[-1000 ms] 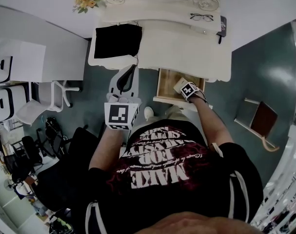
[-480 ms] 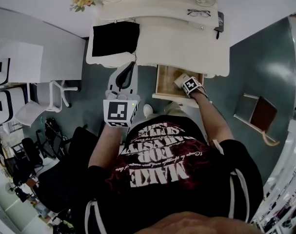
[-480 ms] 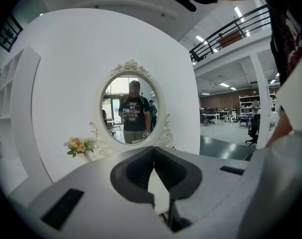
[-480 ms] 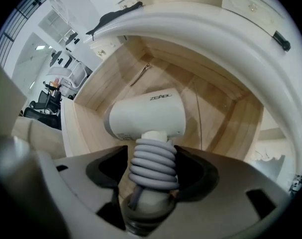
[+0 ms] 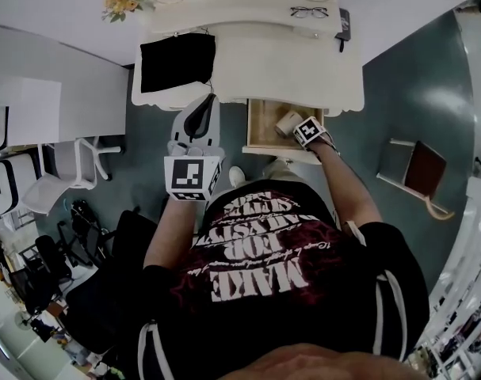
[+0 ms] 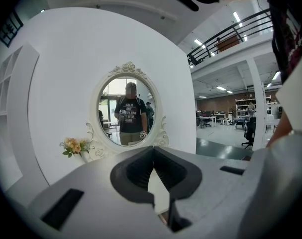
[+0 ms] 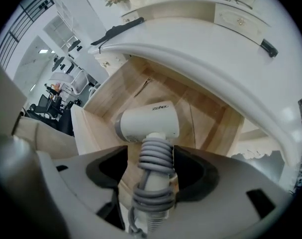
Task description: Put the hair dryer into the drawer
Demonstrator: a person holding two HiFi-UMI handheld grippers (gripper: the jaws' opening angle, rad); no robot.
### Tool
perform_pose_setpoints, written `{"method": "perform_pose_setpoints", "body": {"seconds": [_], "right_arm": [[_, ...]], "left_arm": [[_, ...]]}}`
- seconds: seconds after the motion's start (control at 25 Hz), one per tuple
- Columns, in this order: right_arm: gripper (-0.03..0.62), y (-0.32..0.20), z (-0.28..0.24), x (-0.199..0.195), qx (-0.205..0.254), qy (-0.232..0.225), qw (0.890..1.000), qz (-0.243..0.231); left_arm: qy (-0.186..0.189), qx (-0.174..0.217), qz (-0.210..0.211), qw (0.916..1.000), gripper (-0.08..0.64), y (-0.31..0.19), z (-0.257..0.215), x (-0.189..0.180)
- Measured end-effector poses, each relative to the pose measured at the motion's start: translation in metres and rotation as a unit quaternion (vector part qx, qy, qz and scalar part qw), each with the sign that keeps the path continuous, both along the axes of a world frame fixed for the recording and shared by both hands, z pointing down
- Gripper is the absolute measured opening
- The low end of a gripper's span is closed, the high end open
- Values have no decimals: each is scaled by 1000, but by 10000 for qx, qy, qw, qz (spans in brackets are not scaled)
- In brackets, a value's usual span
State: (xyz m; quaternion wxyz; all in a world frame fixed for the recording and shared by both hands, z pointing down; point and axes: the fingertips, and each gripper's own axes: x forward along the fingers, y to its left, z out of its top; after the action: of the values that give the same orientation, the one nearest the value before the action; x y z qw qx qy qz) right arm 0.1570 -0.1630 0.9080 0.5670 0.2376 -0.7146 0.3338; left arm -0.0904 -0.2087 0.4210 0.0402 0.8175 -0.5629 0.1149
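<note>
- In the open drawer (image 7: 93,126) of the white dressing table (image 5: 292,66), the hair dryer (image 7: 151,123) lies on the wooden bottom, its barrel pointing to the left of the right gripper view.
- A grey cord (image 7: 155,156) is wound in tight coils round the dryer's handle.
- The right gripper (image 5: 305,131) points steeply down over the drawer, and its jaws have just been opening. They now stand wide, with the corded handle between them (a gap shows on the left side, while the right pad sits very close to the coils).
- The left gripper (image 6: 153,156) is held out level in front of the person, well apart from the drawer. Its jaws are narrowed until the tips meet, with nothing in them.
- Beyond the left gripper stands an oval mirror (image 6: 130,111) in a carved white frame, with a small bunch of flowers (image 6: 73,146) at its lower left.
- On the table top lie a black cloth (image 5: 177,62) at the left and a pair of glasses (image 5: 307,11) on the raised back shelf.
</note>
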Motion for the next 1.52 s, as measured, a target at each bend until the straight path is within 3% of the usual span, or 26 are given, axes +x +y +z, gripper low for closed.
{"method": "perform_pose_setpoints", "body": {"seconds": [0.24, 0.6, 0.8, 1.0, 1.36, 1.52], "right_arm": [[300, -5, -23, 1, 353, -226, 9987, 278], [243, -11, -66, -5, 1099, -765, 9880, 771], [145, -16, -111, -26, 1735, -1401, 9713, 830], [6, -13, -137, -32, 2200, -1575, 9571, 1033], [5, -17, -207, -45, 3203, -1904, 9192, 1271], [5, -20, -238, -52, 3481, -2063, 9048, 1326]], "left_arm": [[68, 25, 72, 9999, 5, 8, 0, 0], [125, 105, 310, 9994, 5, 18, -4, 6], [171, 115, 431, 9989, 5, 24, -5, 8], [195, 108, 582, 9981, 5, 31, -3, 11], [347, 61, 710, 9969, 4, 41, -4, 3], [234, 100, 762, 9968, 5, 44, -2, -1]]}}
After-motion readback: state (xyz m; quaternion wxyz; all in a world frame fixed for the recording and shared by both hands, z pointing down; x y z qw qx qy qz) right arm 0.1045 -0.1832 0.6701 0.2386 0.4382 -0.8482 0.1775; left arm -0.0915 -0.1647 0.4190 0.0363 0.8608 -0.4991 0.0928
